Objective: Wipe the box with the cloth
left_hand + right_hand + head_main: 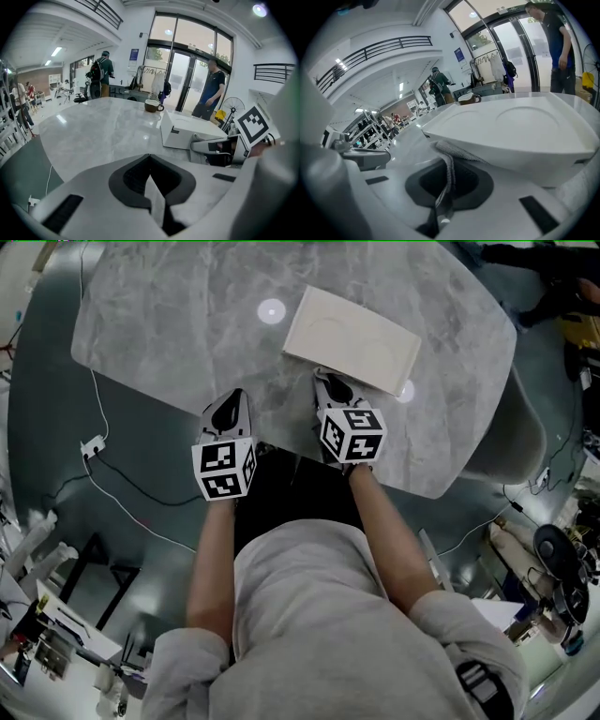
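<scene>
right gripper (443, 190): pinching grey cloth (449, 161) at white box (511, 126) edge
left gripper (152, 187): pressing together, empty
technique: keeping cloth flat, sweeping evenly

Bench (169, 324) upper left: bare, free passage. Box (352, 338) blocks upper ctr-right, just ahead of right hand-held gripper (330, 388). Mug (152, 106) far side, beyond box.

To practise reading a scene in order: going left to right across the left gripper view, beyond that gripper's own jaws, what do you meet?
Person with a backpack → mug → box → right gripper's marker cube.
</scene>
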Demonstrator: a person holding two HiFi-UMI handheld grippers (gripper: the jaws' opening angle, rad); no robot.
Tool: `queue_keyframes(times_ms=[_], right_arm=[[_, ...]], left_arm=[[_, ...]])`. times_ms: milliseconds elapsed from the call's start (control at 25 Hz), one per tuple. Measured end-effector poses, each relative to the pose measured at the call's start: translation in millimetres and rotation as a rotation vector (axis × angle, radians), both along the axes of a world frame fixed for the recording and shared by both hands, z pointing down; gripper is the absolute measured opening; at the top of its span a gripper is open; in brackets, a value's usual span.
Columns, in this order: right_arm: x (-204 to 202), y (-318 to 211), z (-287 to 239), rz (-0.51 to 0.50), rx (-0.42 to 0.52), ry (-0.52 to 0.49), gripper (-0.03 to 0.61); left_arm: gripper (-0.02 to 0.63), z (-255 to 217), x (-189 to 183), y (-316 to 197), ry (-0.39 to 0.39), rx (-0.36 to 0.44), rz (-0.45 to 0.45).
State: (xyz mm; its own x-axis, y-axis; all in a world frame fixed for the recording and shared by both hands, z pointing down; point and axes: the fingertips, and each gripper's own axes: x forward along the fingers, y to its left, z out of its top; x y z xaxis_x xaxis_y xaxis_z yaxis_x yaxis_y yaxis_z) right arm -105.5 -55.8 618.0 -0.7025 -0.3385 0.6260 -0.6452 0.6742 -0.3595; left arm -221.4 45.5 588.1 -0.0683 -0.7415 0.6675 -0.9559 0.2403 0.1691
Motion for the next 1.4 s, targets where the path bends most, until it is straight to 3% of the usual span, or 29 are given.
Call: queue_keyframes(times_ms=[680,840,1120,1240,1400], right_arm=[[-95.0,17.9,5.8,-0.112,-0.029,-0.039,0.034],[-105.5,22.7,-7.2,-0.132,-0.013,-0.085,0.034],[-129.7,52.0,-105.3,-0.259,-0.122,-0.413,0.034],[-130.8,50.5,-136.3,-0.250,-0.145,-0.480,0.034],[-131.8,49.8,-155.7,-0.270,-0.119,-0.460,0.034]], left_arm=[[0.023,4.2,-48.8,38.2,0.005,-0.011,-0.094],[0.023,-6.6,-52.4,41.4,0.089,0.079,-0.092],[0.030,-45.8,-41.7,19.0,0.176,0.184,0.143],[0.205,-71.9,-26.5,1.8,0.210,0.228,0.287],[0.241,-91.9,-16.2,-19.5,0.119,0.226,0.416]])
